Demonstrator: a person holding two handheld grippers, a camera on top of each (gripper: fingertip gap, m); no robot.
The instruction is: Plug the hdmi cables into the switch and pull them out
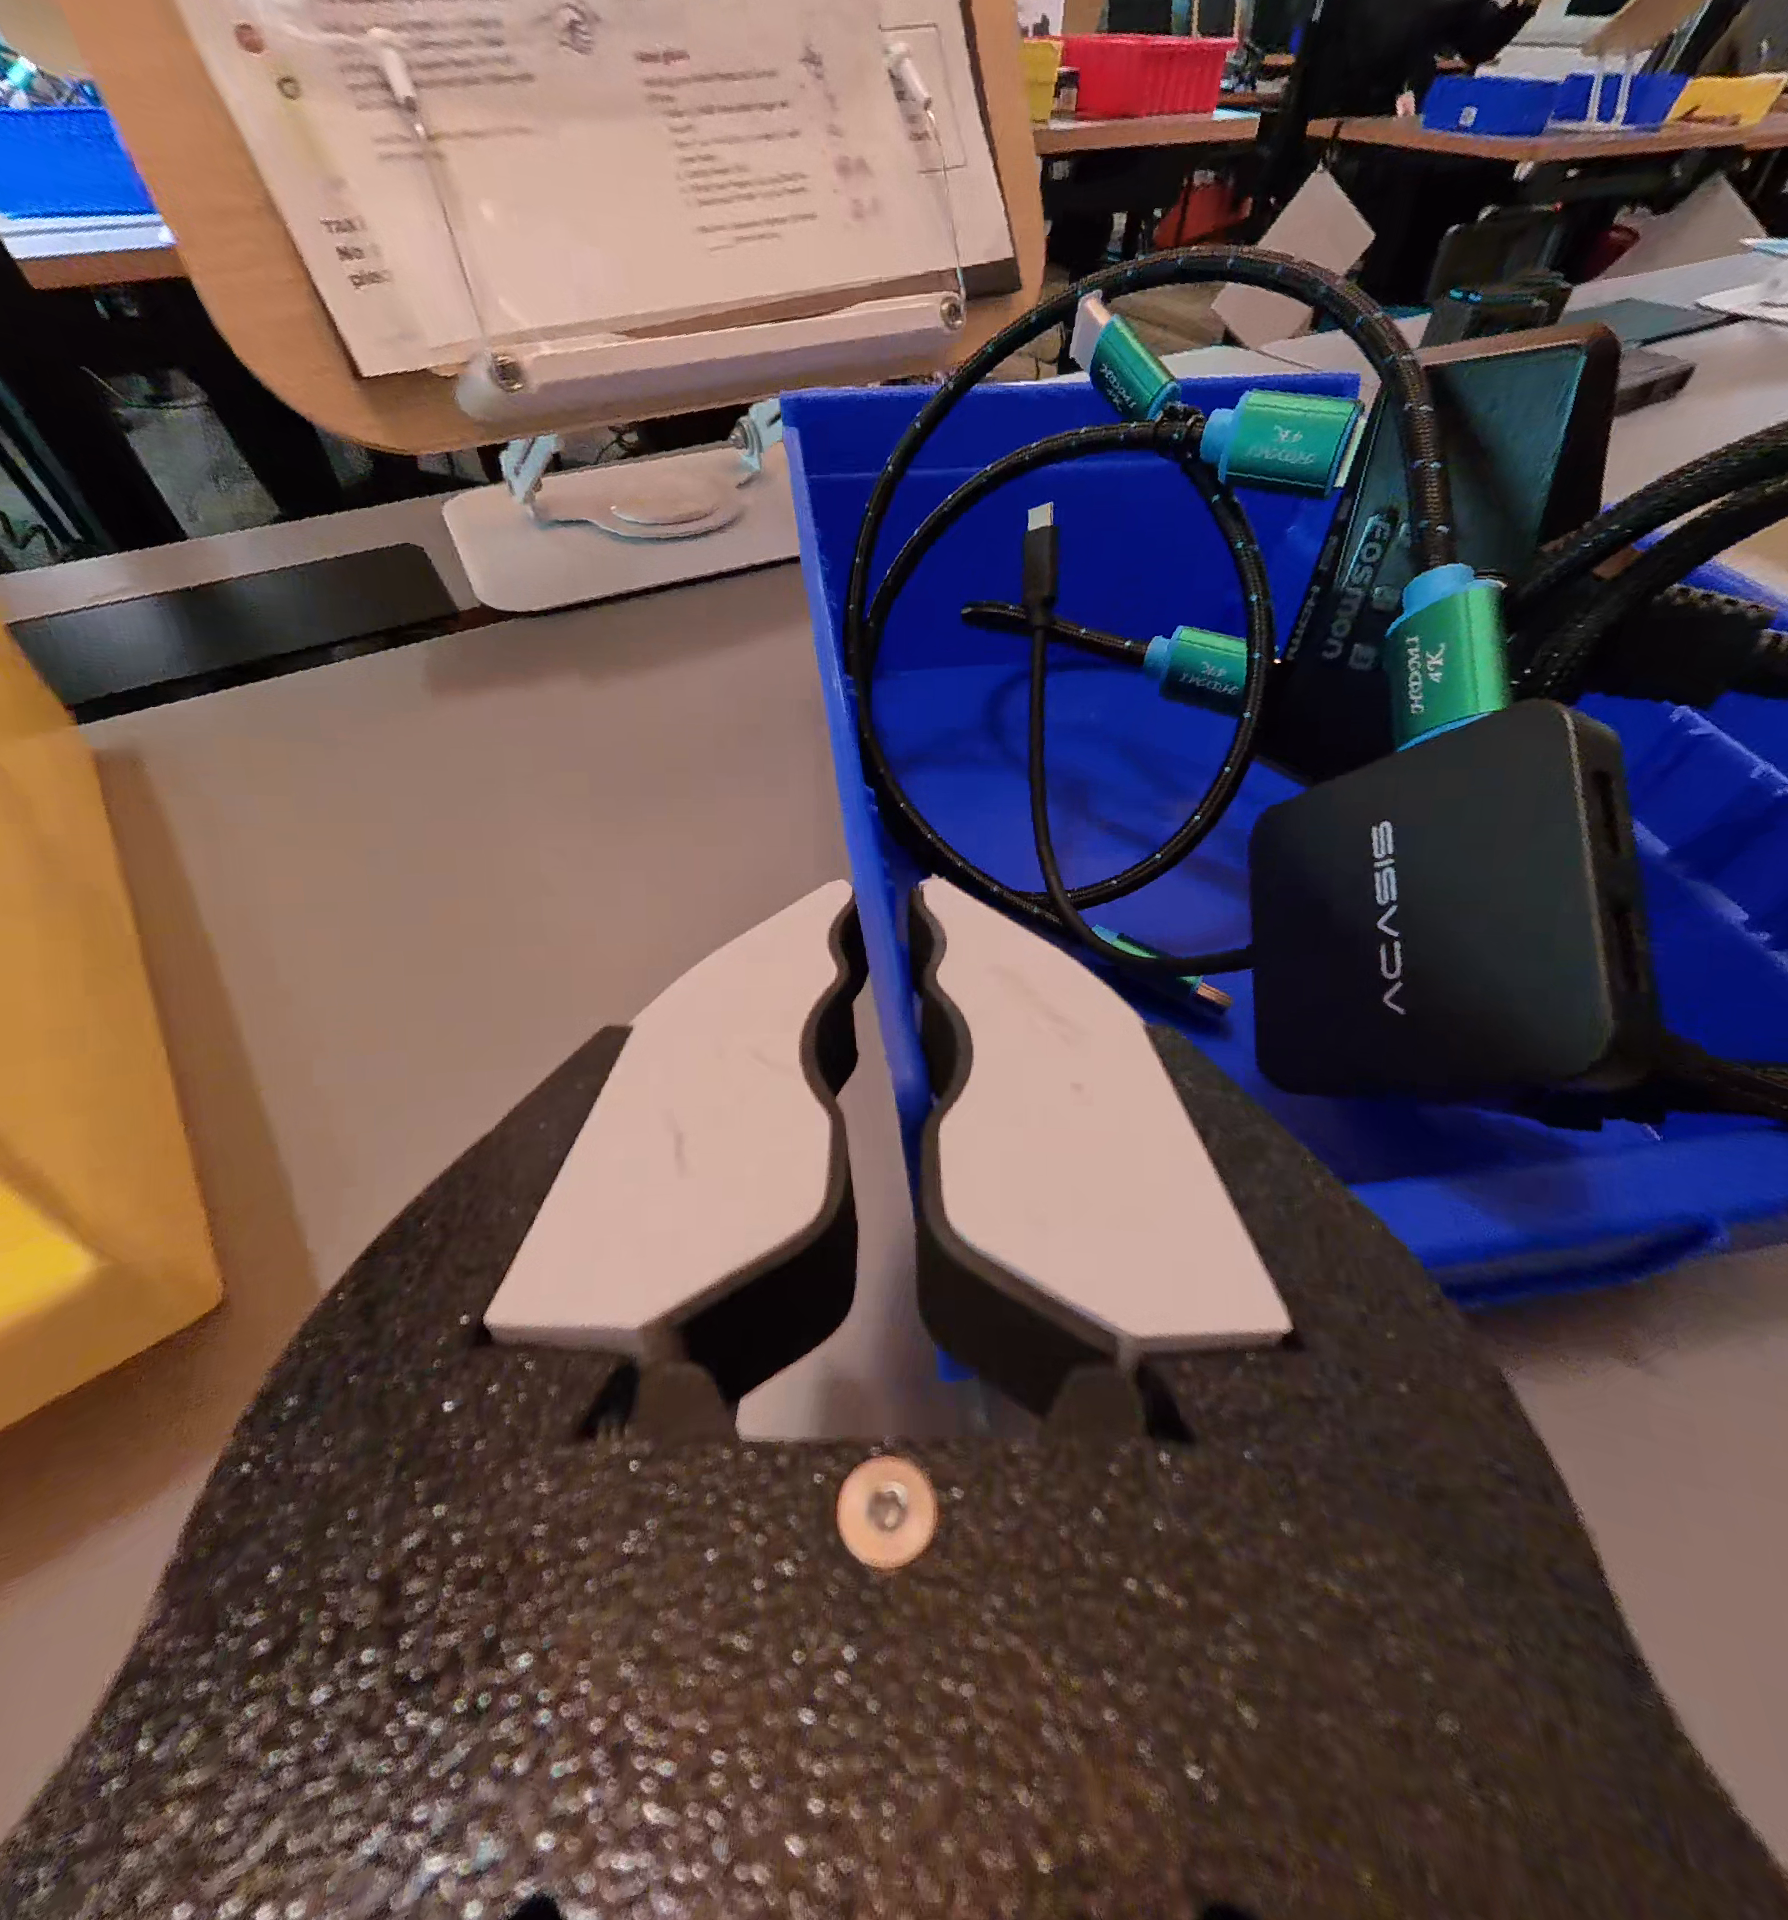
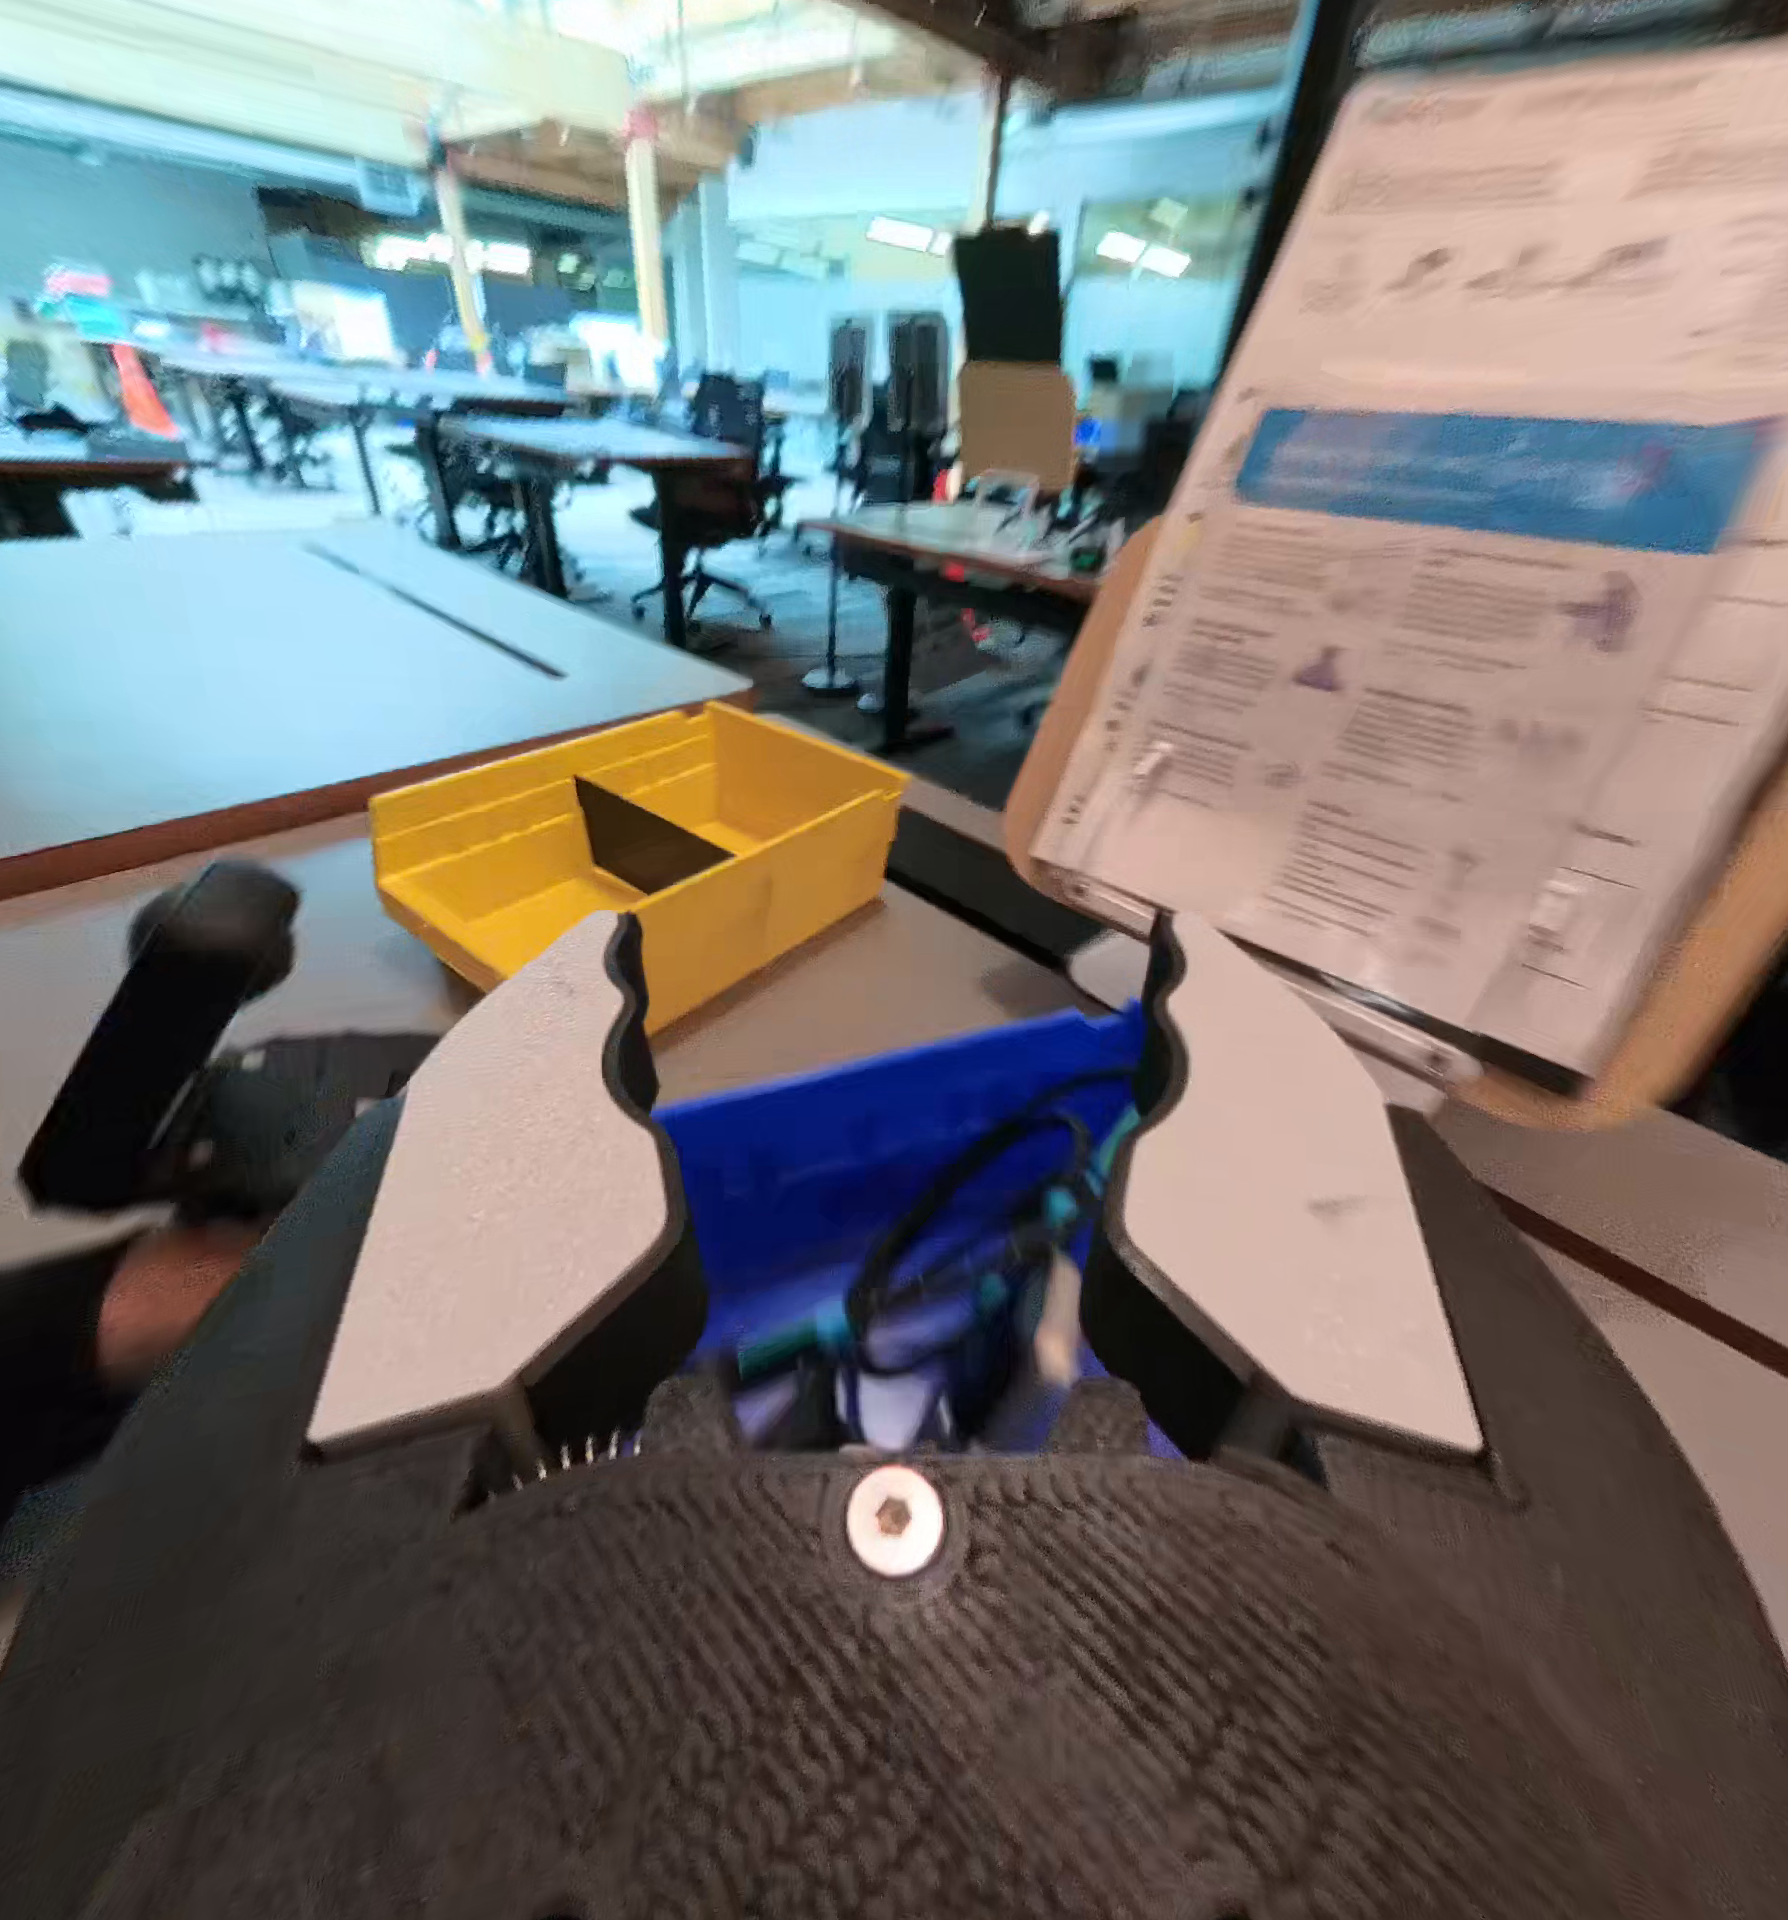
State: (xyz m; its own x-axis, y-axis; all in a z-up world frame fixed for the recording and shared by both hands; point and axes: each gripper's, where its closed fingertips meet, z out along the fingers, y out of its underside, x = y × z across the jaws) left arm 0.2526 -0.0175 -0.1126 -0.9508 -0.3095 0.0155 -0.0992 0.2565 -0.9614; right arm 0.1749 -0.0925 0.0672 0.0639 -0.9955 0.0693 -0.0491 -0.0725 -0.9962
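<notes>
A blue bin (image 1: 1077,582) holds a black switch (image 1: 1441,904) lying tilted, with one green-ended HDMI plug (image 1: 1446,665) in its top edge. A second black switch (image 1: 1472,499) stands behind it. Two more green plugs (image 1: 1285,436) hang loose on a coiled black braided cable (image 1: 869,644). My left gripper (image 1: 885,904) is closed on the bin's left wall, which runs between the fingers. My right gripper (image 2: 895,935) is open and empty above the blue bin (image 2: 869,1122), with blurred cables (image 2: 973,1247) below between its fingers.
A yellow bin (image 2: 765,883) with a black divider stands beyond the blue one; it is close on the left in the left wrist view (image 1: 38,1039). A document stand with papers (image 1: 609,156) leans over the far table edge. A person's gloved hand (image 2: 163,1143) holds the other gripper at left.
</notes>
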